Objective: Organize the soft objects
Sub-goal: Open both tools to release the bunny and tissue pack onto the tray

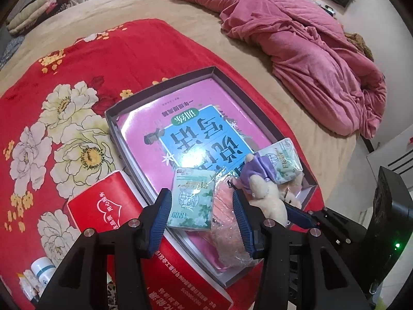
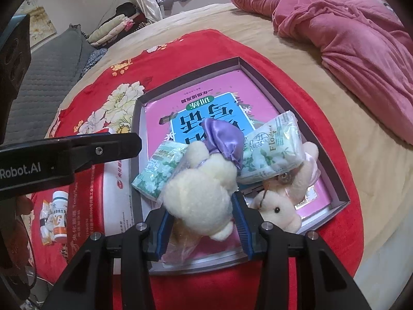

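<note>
Right gripper pinching plush bear; left gripper spread; bear's face hidden.

The plush bear in my right gripper hides much of the wrapped pink bundle below it. A tissue pack at two o'clock covers the second bear's body. The book's near half is buried. At eight o'clock, the bottle's label is too small to read. My left gripper blocks the red box's near end.
</note>
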Demonstrator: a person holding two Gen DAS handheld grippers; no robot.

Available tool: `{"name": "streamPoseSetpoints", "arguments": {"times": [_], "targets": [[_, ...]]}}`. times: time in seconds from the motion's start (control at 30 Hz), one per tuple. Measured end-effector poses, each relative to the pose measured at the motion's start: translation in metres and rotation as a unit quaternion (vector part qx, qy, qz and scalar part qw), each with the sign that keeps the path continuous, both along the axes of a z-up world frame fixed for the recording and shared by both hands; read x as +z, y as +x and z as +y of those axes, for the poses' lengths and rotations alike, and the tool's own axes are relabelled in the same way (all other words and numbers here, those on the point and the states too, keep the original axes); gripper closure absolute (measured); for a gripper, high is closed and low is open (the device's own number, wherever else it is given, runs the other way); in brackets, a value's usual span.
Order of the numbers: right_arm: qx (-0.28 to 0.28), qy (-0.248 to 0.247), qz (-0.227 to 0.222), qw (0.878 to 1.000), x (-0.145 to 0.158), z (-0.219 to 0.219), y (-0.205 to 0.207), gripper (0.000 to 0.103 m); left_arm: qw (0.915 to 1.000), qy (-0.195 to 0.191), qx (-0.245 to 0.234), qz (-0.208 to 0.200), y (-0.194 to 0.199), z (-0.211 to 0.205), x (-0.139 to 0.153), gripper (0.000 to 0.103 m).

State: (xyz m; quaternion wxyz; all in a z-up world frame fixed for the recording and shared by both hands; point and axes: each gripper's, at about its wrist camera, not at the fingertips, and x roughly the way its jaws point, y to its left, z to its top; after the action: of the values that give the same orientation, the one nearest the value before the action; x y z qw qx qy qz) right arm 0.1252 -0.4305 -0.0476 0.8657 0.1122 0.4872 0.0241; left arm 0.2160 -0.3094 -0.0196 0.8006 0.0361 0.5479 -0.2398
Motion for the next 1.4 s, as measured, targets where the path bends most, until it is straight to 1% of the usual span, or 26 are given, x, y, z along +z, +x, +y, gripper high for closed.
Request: {"name": "streamPoseSetpoints", "arguments": {"times": [0.33,0.6,0.8,1.1,1.4], "targets": [[-0.002,-0.006,0.002,1.0,0.008,0.001,-0.004,0.059,1.0,0.001,-0.001,-0.008,-0.006,0.005,0.009,0.052],[-0.003,-0.023,-0.012,1.0,0.023,0.005,-0.01,0.059,0.9998,0.009,0.002,-0.016,-0.014,0.013,0.014,0.052],[-0.007,-0.038,-0.011,0.999,0.027,0.005,-0.012,0.059,0.9996,0.015,0.012,-0.02,-0.018,0.02,0.018,0.052],[-0.016,-0.046,-0.017,0.999,0.034,0.006,-0.014,0.059,0.9992,0.021,0.017,-0.029,-0.024,0.027,0.023,0.042],[-0.027,-0.067,-0.025,0.997,0.044,0.006,-0.018,0.058,0.9988,0.025,0.022,-0.037,-0.028,0.031,0.028,0.039]]}}
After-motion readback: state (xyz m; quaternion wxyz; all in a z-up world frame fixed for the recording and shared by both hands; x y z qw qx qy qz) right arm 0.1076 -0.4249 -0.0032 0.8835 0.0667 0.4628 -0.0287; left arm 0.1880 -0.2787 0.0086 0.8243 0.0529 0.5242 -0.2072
